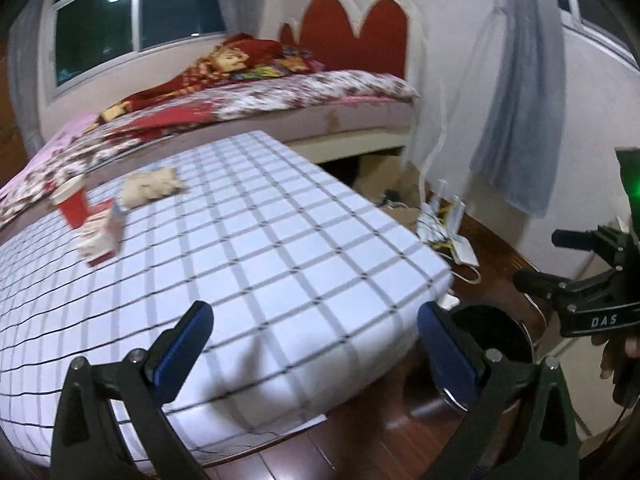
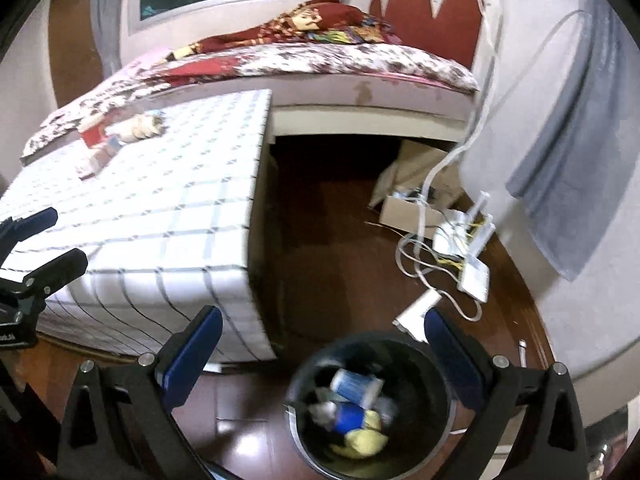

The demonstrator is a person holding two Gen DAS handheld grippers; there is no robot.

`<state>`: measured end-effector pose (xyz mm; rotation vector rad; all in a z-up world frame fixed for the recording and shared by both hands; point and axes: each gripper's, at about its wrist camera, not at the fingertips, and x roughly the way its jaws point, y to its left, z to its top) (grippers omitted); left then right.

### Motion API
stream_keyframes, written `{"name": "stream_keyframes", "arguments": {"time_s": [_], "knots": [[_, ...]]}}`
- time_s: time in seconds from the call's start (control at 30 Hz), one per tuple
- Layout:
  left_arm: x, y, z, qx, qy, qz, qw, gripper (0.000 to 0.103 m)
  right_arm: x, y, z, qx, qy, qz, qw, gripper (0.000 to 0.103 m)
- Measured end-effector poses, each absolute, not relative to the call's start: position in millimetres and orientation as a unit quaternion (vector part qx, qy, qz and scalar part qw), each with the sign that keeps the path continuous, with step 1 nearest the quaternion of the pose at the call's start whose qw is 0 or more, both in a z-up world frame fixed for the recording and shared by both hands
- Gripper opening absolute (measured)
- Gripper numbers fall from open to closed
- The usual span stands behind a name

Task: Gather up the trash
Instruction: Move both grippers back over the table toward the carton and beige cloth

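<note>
Step in hand, by judgement: between pickups, part of the trash binned.

- Red cup (image 1: 72,202), carton (image 1: 102,236), crumpled paper (image 1: 152,186): far left corner of the checked table (image 1: 280,248).
- Left gripper (image 1: 314,344): spread wide, empty, over the near edge.
- Bin (image 2: 372,408): floor, off the table's right corner; holds cups and wrappers.
- Right gripper (image 2: 324,344): spread wide, empty, above the bin.

Next move calls for a reach to the far left corner. Legible writing: "DAS" on the right gripper's body.

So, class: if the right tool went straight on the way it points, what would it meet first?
Probably the bin and the trash inside it; the open right tool looks down into it. Depth is unclear.
</note>
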<state>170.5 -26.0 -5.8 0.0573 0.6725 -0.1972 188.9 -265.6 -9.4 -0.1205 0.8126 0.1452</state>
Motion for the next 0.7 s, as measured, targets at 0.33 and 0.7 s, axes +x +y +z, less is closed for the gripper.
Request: {"name": "stream_keyframes", "arguments": {"time_s": [0.33, 0.7], "knots": [[188, 89, 2, -0.023, 0.316, 0.002, 0.949, 0.102, 231, -186, 8, -0.054, 0.373, 0.102, 0.921, 0.102], [237, 171, -4, -0.061, 0.320, 0.069, 0.943, 0.091, 286, -100, 4, -0.106, 0.378, 0.143, 0.909, 0.102]]}}
